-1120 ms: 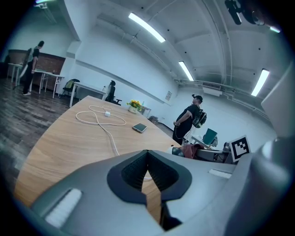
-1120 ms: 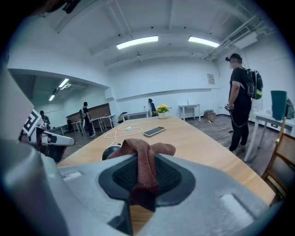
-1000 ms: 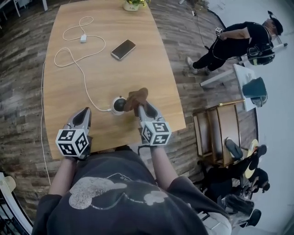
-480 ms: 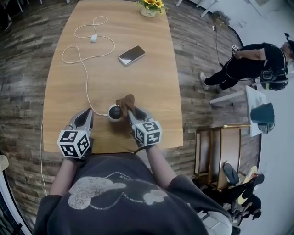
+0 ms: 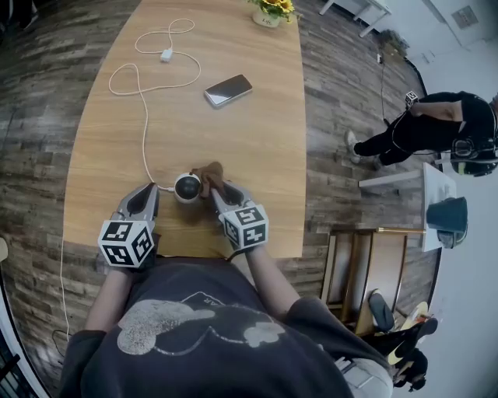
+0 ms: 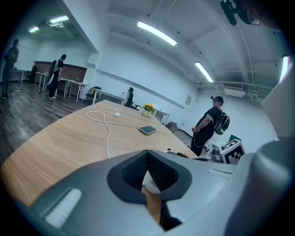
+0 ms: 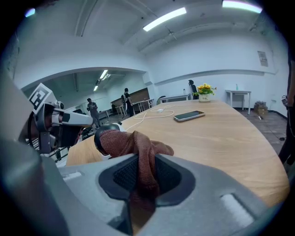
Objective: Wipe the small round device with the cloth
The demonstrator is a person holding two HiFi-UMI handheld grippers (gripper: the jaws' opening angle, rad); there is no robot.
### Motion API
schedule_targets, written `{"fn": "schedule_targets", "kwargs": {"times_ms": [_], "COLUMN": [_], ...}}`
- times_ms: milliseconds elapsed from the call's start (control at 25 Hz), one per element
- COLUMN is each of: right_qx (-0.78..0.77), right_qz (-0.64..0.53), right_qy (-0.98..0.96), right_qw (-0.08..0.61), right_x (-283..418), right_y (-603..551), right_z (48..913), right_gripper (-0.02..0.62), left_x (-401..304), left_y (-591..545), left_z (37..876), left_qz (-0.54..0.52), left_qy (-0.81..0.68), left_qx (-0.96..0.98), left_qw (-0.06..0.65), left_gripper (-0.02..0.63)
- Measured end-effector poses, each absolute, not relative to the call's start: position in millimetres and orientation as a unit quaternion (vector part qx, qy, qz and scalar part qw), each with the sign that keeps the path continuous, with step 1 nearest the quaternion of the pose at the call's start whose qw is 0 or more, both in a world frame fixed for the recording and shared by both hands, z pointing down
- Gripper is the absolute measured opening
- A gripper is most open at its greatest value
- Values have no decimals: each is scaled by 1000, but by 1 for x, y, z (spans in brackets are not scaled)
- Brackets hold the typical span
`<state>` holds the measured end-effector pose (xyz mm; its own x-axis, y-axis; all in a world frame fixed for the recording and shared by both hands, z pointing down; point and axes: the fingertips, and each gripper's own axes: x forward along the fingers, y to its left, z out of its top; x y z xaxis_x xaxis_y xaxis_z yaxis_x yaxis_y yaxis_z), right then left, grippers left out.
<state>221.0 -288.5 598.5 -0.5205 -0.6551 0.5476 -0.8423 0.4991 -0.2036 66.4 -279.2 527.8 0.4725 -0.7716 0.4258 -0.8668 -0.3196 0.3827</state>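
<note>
The small round device (image 5: 187, 187), white with a dark dome, sits near the front edge of the wooden table (image 5: 257, 148). My right gripper (image 5: 217, 191) is shut on a brown cloth (image 5: 208, 176), whose bunched end presses against the device's right side. In the right gripper view the cloth (image 7: 138, 147) is pinched in the right gripper (image 7: 146, 173) and drapes onto the dark dome of the device (image 7: 98, 136). My left gripper (image 5: 149, 190) rests shut and holding nothing just left of the device. A bit of the white device (image 6: 151, 184) shows behind the left gripper (image 6: 147, 154).
A white cable (image 5: 145, 140) runs from the device to a charger at the table's far left. A phone (image 5: 228, 90) lies mid-table and a flower pot (image 5: 269, 14) stands at the far edge. A person (image 5: 436, 124) stands on the floor to the right, near a wooden rack (image 5: 373, 256).
The right gripper has drawn the cloth back toward me and leftward across the device's right side. The left gripper has stayed beside the device. The head view has shifted.
</note>
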Motion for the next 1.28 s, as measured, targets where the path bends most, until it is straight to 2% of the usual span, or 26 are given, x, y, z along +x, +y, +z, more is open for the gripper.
{"fn": "schedule_targets", "kwargs": {"times_ms": [320,600,800,1280], "right_qx": [438,392,345,308], "right_qz": [166,143,154,198], "right_qy": [-868,-899,-913,-897], "right_qw": [168,131,157,249], "right_x": [236,203,179,175], "right_y": [-314,-335,-329,-329], "right_z": [536,495,509,569], "right_gripper": [77,77,77,78], "left_x": [60,58,55,44], "left_y": [-284,-297,-299,-298], "left_z": [516,500,500,518], "left_qz": [65,60,67,72], "left_qy": [-532,-538,-537,-538], "left_qx": [799,801,801,792], "left_qw": [272,255,256,281], "left_gripper": [18,18,18,18]}}
